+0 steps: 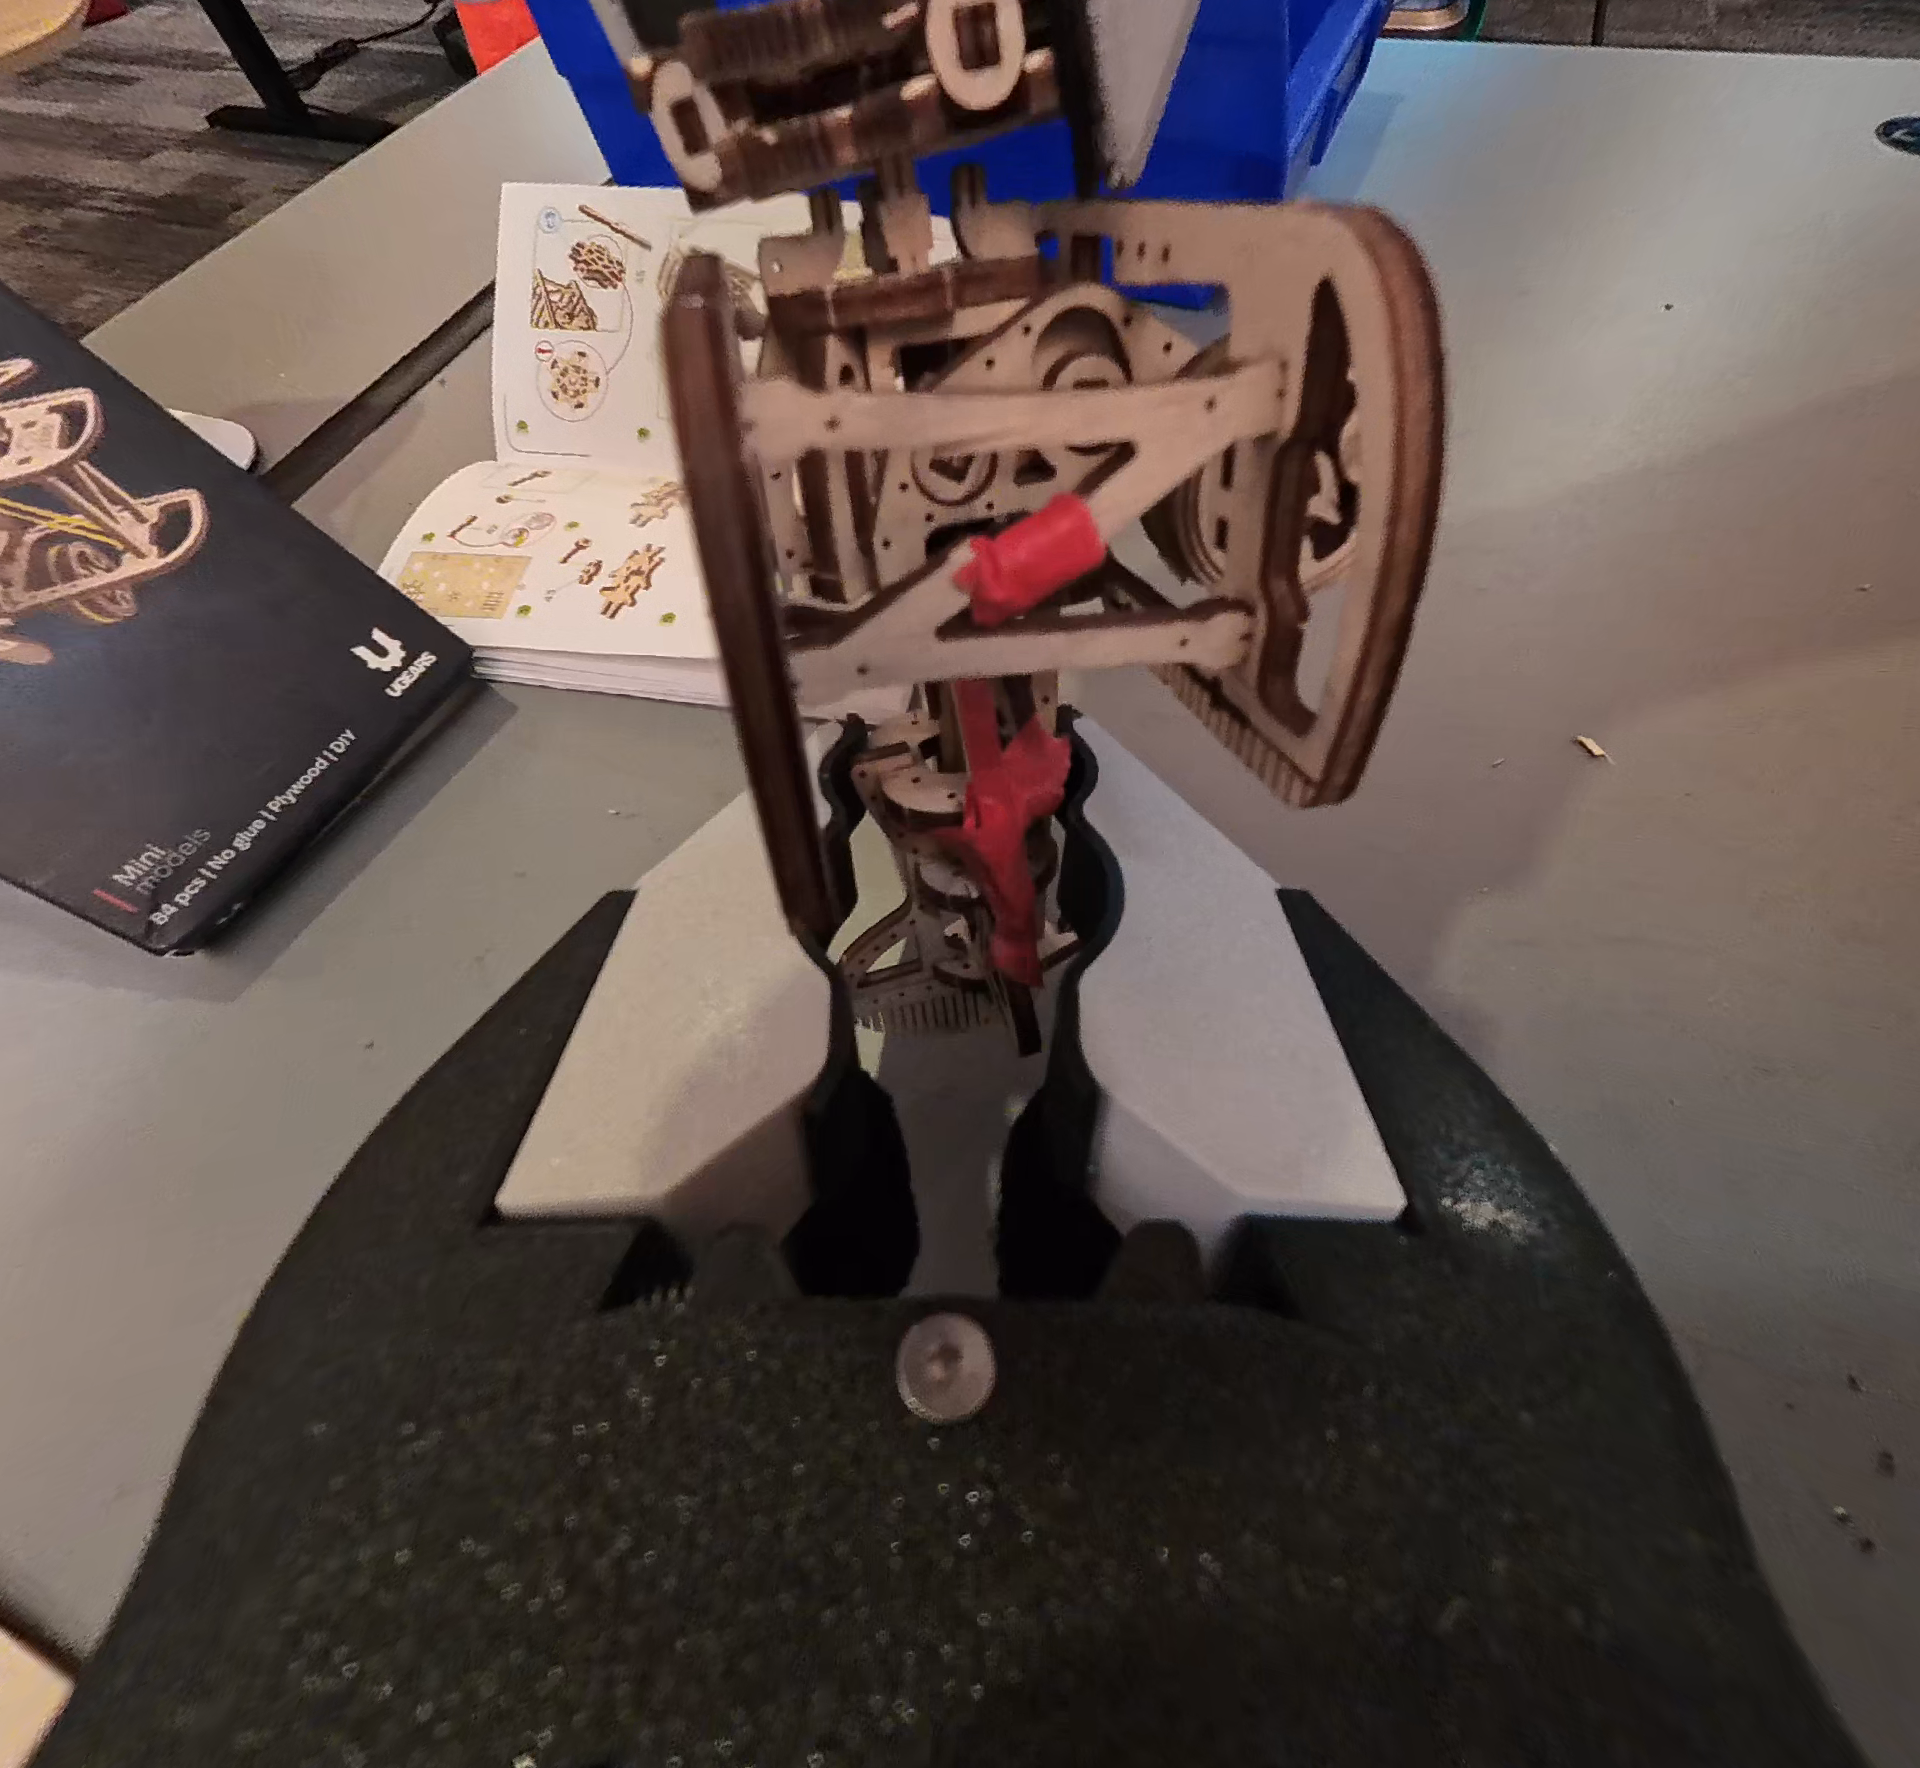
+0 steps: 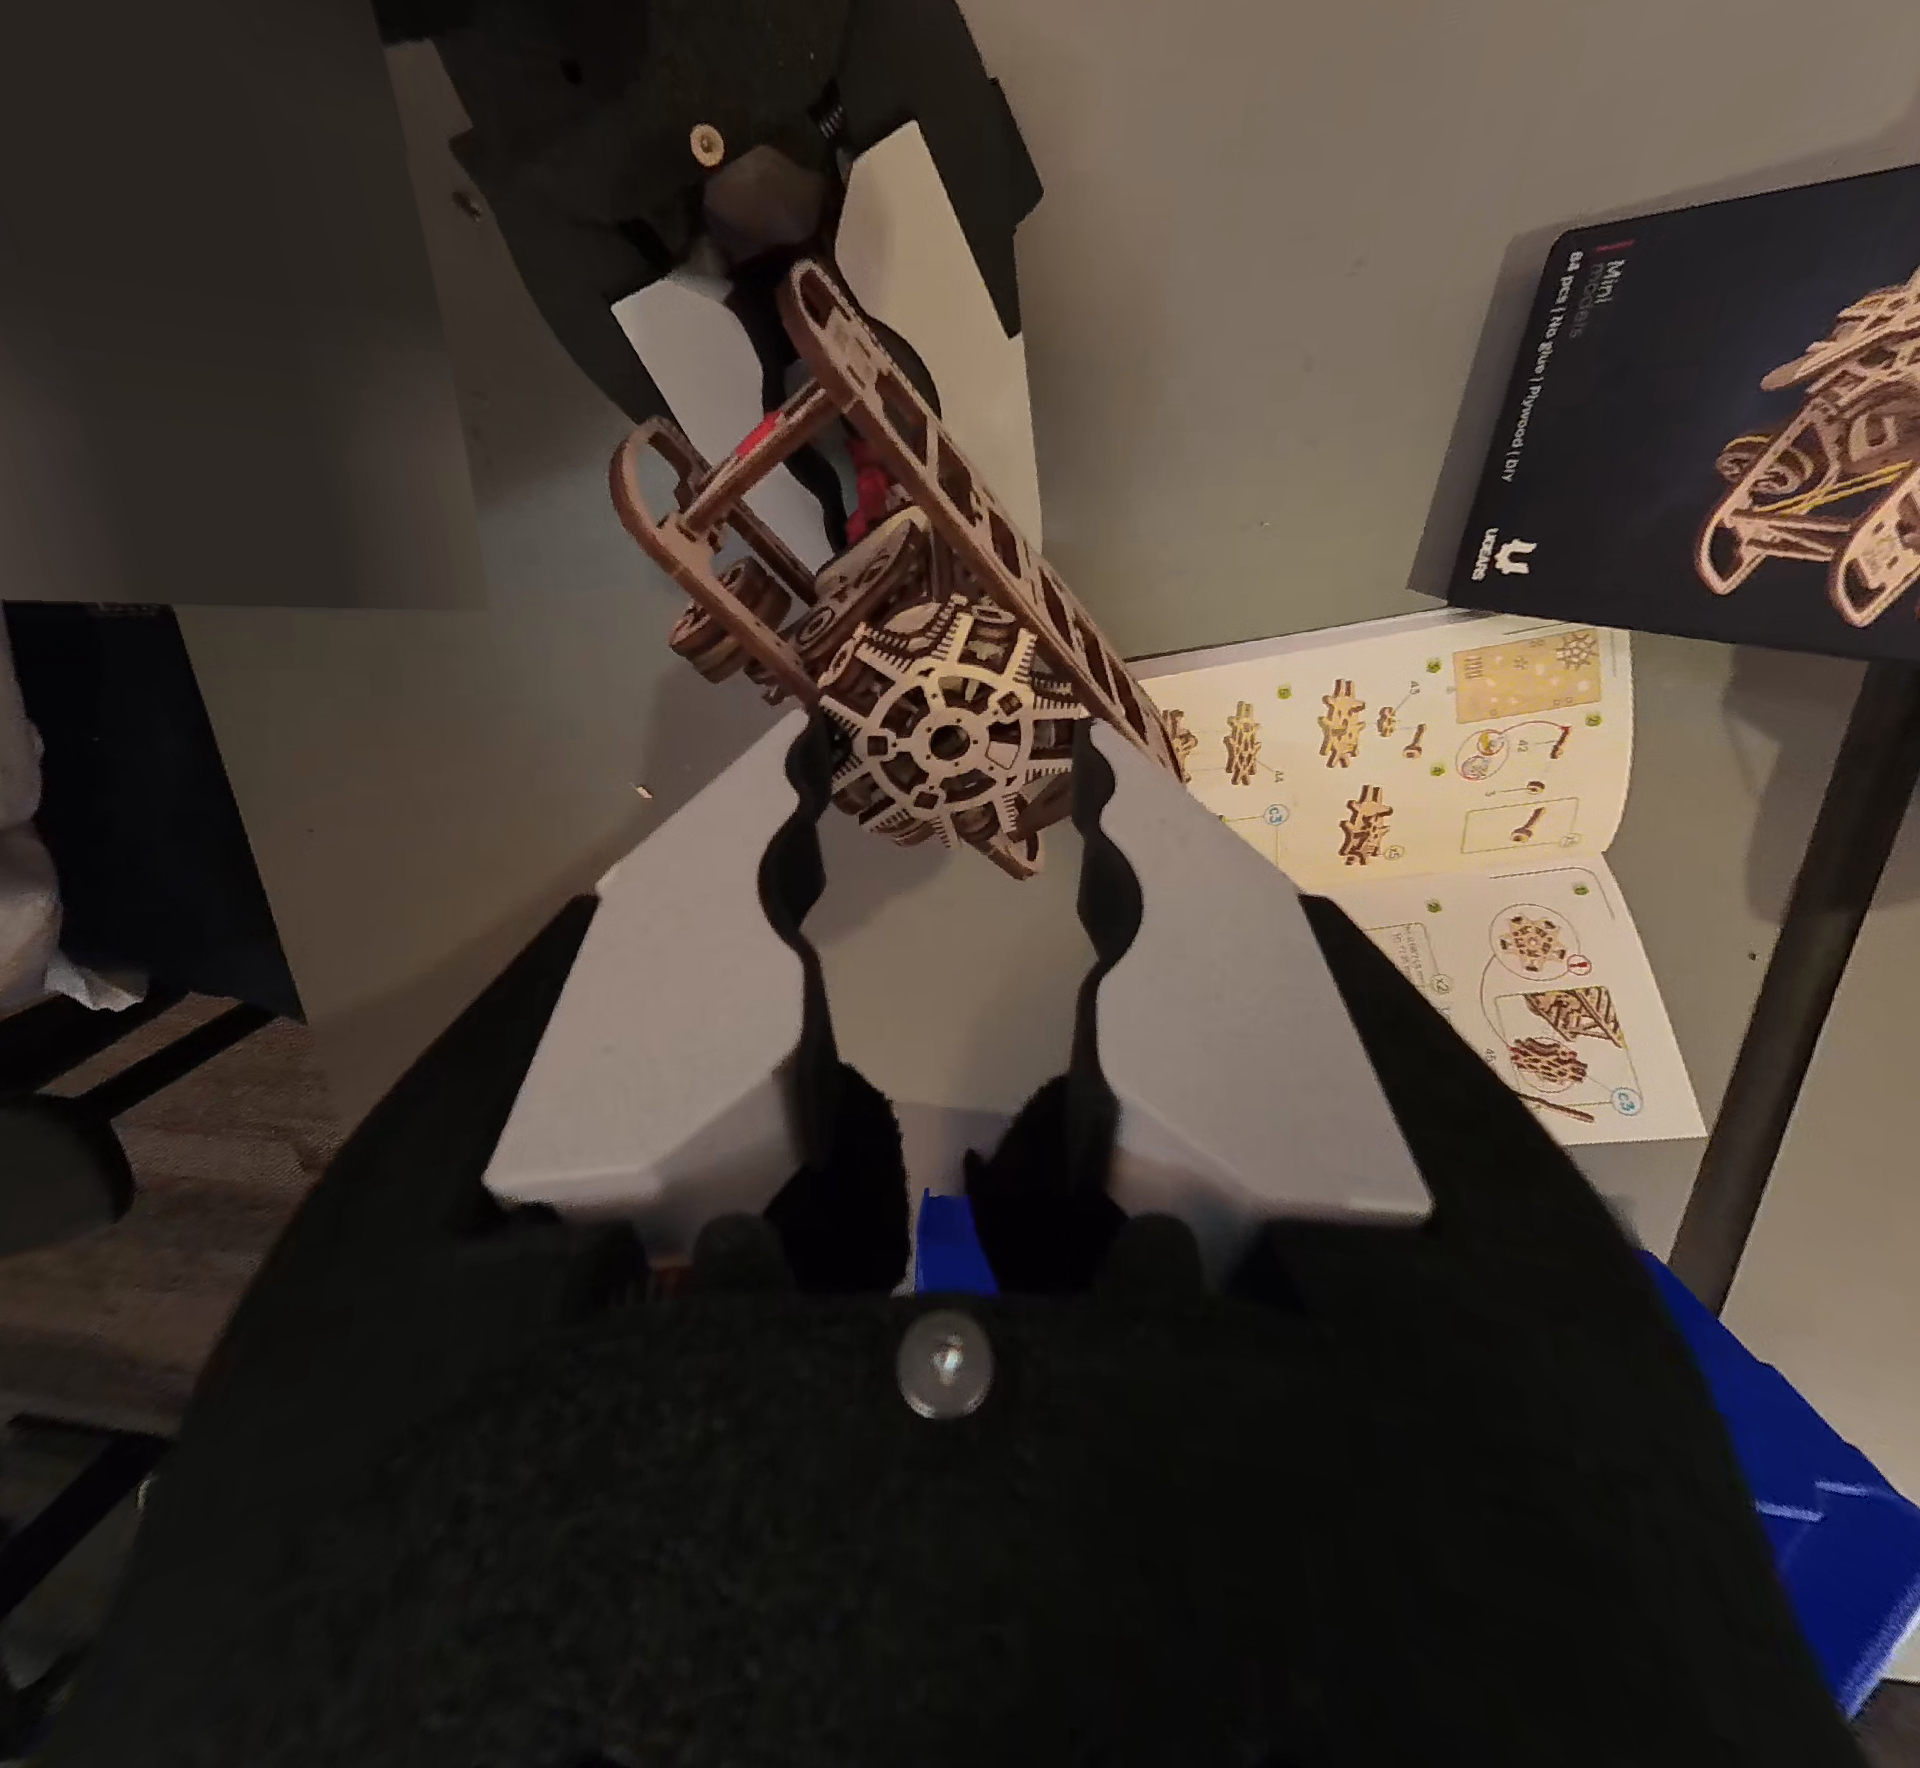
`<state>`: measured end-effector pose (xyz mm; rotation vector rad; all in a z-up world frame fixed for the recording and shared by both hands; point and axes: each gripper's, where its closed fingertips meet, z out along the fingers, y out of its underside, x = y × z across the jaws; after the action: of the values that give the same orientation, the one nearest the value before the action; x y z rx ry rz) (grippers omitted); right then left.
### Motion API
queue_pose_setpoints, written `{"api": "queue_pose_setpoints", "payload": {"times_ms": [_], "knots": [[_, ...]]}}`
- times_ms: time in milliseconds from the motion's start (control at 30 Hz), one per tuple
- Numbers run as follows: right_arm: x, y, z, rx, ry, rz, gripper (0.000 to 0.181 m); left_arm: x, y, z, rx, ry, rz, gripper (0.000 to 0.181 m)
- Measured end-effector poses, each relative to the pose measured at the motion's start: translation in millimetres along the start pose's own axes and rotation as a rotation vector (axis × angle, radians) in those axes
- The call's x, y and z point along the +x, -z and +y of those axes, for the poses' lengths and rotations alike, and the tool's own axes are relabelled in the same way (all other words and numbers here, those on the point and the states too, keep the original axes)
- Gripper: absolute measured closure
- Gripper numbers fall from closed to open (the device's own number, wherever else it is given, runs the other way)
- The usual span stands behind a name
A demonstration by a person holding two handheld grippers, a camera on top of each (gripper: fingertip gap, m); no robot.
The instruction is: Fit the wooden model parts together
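A wooden model (image 1: 997,430) with two flat side frames, cross struts and a red rubber band (image 1: 1029,544) stands upright in the left wrist view. My left gripper (image 1: 956,783) is shut on its lower end. My right gripper (image 1: 883,97) comes in from above, shut on a round toothed wooden part (image 1: 831,56) that sits against the model's top pegs. I cannot tell whether it is seated. In the right wrist view my right gripper (image 2: 945,747) grips that toothed part (image 2: 940,742). The model (image 2: 935,471) runs away to my left gripper (image 2: 790,305).
An open instruction booklet (image 1: 582,513) lies on the grey table (image 1: 1610,575) behind the model, also in the right wrist view (image 2: 1455,783). A dark model box (image 1: 156,627) lies left of it. A blue bin (image 1: 1299,56) stands at the far table edge. The tips of one gripper are about 9 cm away from the tips of the other.
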<state>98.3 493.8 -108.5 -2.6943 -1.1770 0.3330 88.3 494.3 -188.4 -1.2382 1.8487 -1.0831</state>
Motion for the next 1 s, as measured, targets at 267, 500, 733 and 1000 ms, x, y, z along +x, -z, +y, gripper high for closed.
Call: {"api": "queue_pose_setpoints", "payload": {"times_ms": [267, 500, 733, 1000], "knots": [[0.6, 5.2, -6.7, 0.025, 0.002, 0.027, 0.128, -3.5, 1.7, -2.4, 0.019, 0.024, -0.007, 0.148], [0.6, 19.3, -7.3, 0.059, -0.003, 0.056, 0.121, -3.7, 1.6, -2.4, 0.019, 0.025, -0.007, 0.148], [-2.8, 34.9, -21.9, 0.376, -0.089, 0.071, 0.180, -3.4, 1.2, -1.9, 0.015, 0.022, -0.007, 0.148], [-2.5, 17.7, -18.4, 0.396, -0.041, 0.162, 0.181, -2.6, 0.1, -0.4, 0.003, 0.022, -0.001, 0.148]]}}
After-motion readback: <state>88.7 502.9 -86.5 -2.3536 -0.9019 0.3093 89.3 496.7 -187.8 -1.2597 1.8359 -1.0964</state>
